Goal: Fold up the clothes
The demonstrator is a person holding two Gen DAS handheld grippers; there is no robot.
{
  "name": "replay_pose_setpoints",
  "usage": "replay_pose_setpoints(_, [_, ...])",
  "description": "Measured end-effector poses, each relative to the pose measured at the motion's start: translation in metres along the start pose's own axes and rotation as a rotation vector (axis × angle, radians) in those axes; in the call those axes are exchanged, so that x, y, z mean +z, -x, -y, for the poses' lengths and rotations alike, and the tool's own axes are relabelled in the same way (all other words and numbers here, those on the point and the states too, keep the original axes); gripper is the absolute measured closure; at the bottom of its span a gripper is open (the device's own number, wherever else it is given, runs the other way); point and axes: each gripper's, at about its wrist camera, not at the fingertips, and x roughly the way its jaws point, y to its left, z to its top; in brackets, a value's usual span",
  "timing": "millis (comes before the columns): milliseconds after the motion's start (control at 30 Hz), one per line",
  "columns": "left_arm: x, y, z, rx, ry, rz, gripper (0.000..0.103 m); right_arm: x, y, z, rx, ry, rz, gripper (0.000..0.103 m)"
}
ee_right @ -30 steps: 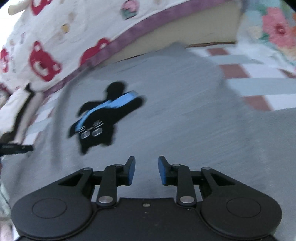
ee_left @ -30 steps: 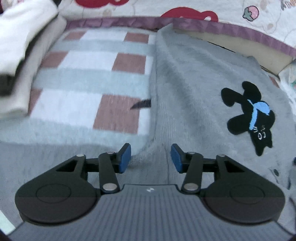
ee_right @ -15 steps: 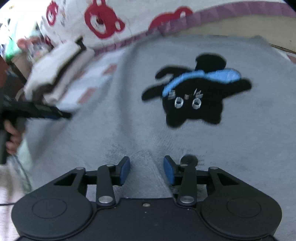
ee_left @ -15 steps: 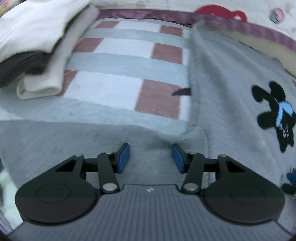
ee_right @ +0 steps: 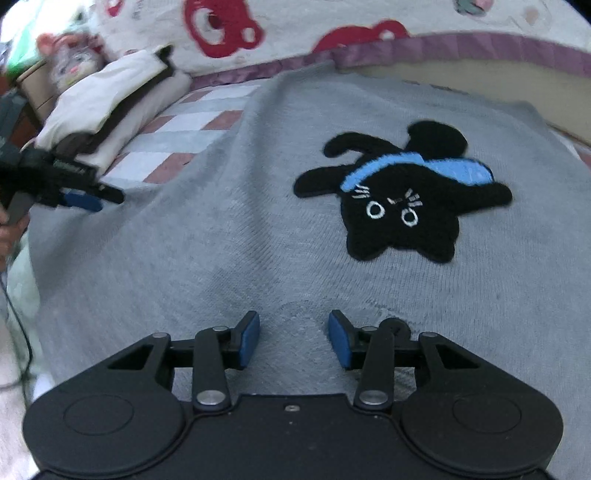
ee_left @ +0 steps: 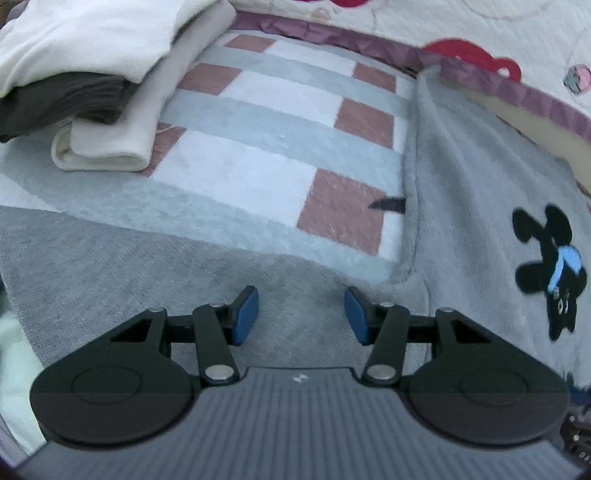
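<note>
While the grey sweater (ee_right: 229, 258) lies spread flat across the checked blanket (ee_left: 258, 162), it fills the centre and right of the right wrist view; in the left wrist view its body occupies the right side and one sleeve (ee_left: 129, 266) runs across the lower left. A black cat patch (ee_right: 402, 199) with a blue band sits on the sweater front, right of centre in the right wrist view and at the right edge in the left wrist view.

Right gripper (ee_right: 293, 339): lower centre of its view, just over the sweater fabric; jaws parted, blue pads apart, nothing clamped between them.

Left gripper (ee_left: 301, 317): lower centre of its view, over the sleeve near where it joins the body; jaws parted, no fabric pinched. It also appears at the left edge of the right wrist view, gripped by a hand (ee_right: 5, 232).

A stack of folded clothes (ee_left: 92, 74), white, dark and cream, rests on the blanket at upper left. A quilt with red bear prints (ee_right: 258, 33) and a purple border runs along the top of both views
</note>
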Motion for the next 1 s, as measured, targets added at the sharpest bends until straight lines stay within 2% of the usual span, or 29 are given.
replay_pose_setpoints(67, [0.005, 0.011, -0.008, 0.025, 0.030, 0.057, 0.052, 0.003, -0.002, -0.006, -0.016, -0.009, -0.005, 0.055])
replay_pose_setpoints(200, [0.020, 0.045, -0.040, 0.010, 0.058, 0.132, 0.051, 0.016, 0.011, -0.030, -0.077, 0.141, 0.025, 0.056])
replay_pose_setpoints(300, [0.030, 0.060, -0.079, 0.029, 0.069, 0.104, 0.049, 0.037, 0.029, -0.048, 0.000, 0.191, 0.096, 0.056])
replay_pose_setpoints(400, [0.028, 0.056, -0.115, 0.105, 0.166, 0.090, 0.044, 0.058, 0.028, -0.071, 0.087, 0.234, 0.124, 0.056])
replay_pose_setpoints(500, [0.017, 0.042, -0.132, 0.122, 0.227, 0.031, 0.044, 0.069, 0.009, -0.096, 0.128, 0.281, 0.104, 0.056])
replay_pose_setpoints(700, [-0.012, 0.024, -0.159, 0.080, 0.393, 0.002, 0.044, 0.066, -0.026, -0.127, 0.185, 0.350, 0.023, 0.056])
replay_pose_setpoints(800, [-0.011, 0.029, -0.160, 0.083, 0.404, 0.029, 0.044, 0.063, -0.036, -0.131, 0.192, 0.360, -0.012, 0.056])
replay_pose_setpoints(1000, [-0.015, 0.052, -0.169, 0.162, 0.450, 0.161, 0.044, 0.051, -0.040, -0.123, 0.150, 0.364, -0.061, 0.056])
